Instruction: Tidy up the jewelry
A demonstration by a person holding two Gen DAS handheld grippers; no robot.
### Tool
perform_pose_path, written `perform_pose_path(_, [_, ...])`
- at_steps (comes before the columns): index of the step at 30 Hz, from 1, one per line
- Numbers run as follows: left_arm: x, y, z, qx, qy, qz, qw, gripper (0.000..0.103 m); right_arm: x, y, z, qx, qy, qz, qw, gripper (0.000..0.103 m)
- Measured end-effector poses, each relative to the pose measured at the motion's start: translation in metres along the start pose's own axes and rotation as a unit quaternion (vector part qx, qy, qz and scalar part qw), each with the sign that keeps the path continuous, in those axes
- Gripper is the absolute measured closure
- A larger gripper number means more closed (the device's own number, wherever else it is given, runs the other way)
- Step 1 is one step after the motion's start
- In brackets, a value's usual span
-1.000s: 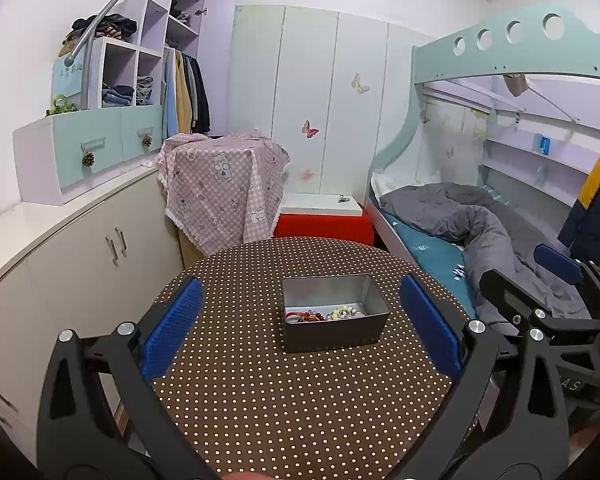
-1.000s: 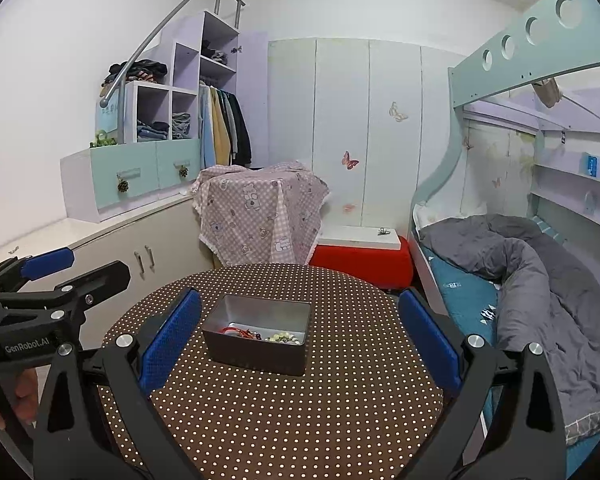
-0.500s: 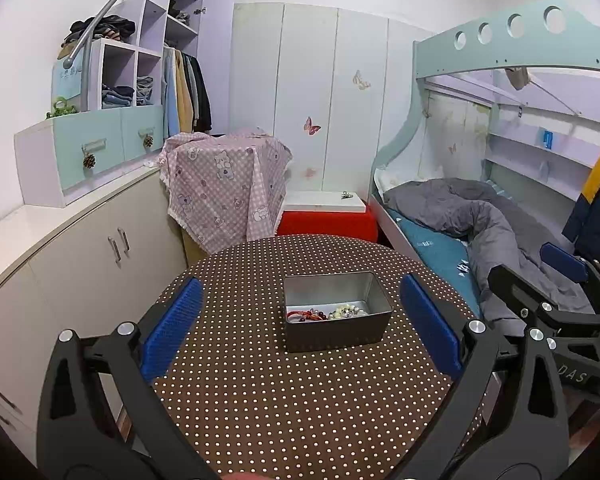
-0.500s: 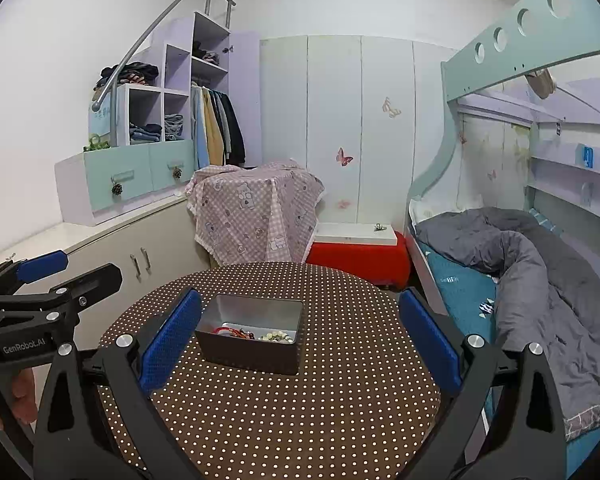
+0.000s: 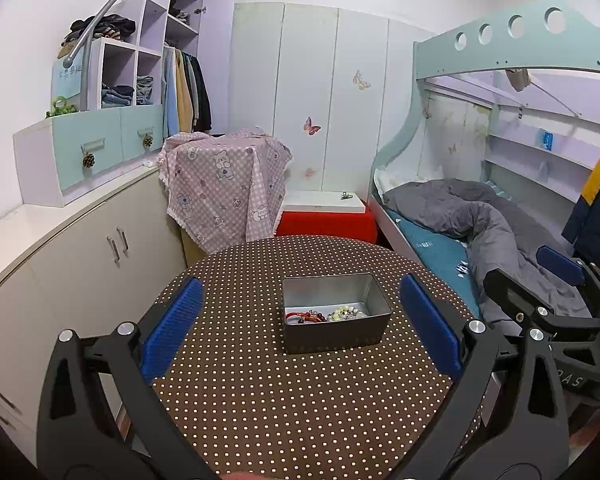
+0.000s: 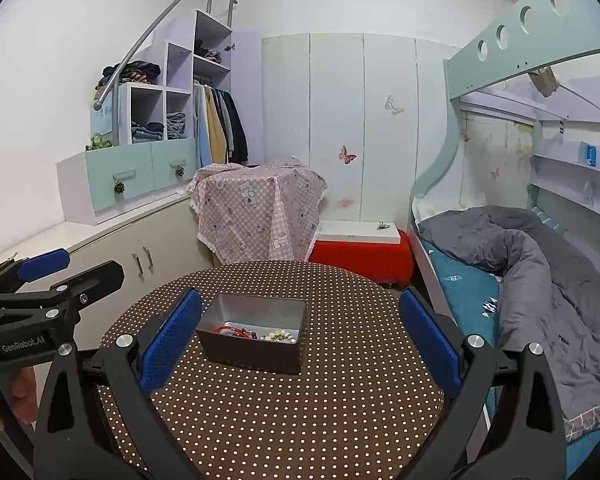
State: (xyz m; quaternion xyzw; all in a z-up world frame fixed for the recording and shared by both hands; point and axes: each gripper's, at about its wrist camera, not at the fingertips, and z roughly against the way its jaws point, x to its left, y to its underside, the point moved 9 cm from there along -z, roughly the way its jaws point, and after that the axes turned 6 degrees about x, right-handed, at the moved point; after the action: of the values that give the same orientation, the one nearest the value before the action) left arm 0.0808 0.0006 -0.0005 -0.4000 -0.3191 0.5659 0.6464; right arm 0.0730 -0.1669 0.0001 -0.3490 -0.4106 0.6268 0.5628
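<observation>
A grey metal tin (image 5: 336,334) (image 6: 256,350) stands on the round brown polka-dot table (image 5: 260,392) (image 6: 340,400). Inside it lie a red cord bracelet (image 5: 302,316) (image 6: 232,330) and a pale bead bracelet (image 5: 346,313) (image 6: 278,336). My left gripper (image 5: 300,324) hovers open on the near side of the tin, nothing between its blue pads. My right gripper (image 6: 298,334) is open too, empty, with the tin just ahead of its left pad. Each gripper shows at the edge of the other's view: the right gripper (image 5: 552,280), the left gripper (image 6: 56,272).
A low cabinet (image 5: 80,248) runs along the left wall. Behind the table stand a box draped in pink checked cloth (image 5: 224,188) and a red chest (image 5: 326,222). A bunk bed with a grey duvet (image 5: 480,216) lies to the right. A hand (image 6: 16,396) holds the left gripper.
Both views have shifted slightly, with the grippers drifting a little above the table. The tin and the bracelets lie where they were, and both grippers stay open.
</observation>
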Motion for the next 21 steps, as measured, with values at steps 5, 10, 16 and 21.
perform_pose_path(5, [0.0, 0.0002, -0.0004, 0.001, 0.0, 0.001, 1.0, 0.006, 0.0004, 0.0001, 0.0, 0.0, 0.001, -0.001, 1.0, 0.008])
perform_pose_path(10, [-0.0004, 0.0, -0.0006, 0.002, -0.001, 0.001, 1.0, 0.006, 0.0005, -0.0005, -0.001, 0.0, 0.0, -0.001, 1.0, 0.008])
perform_pose_path(16, [0.0, -0.0001, -0.0003, 0.001, -0.001, 0.001, 1.0, 0.006, 0.0011, -0.0003, -0.0018, 0.0, -0.001, 0.0, 1.0, 0.008])
perform_pose_path(21, [-0.0002, -0.0003, -0.0003, 0.001, 0.0, 0.001, 1.0, 0.006, 0.0015, 0.0, -0.0009, 0.0, -0.003, 0.002, 1.0, 0.008])
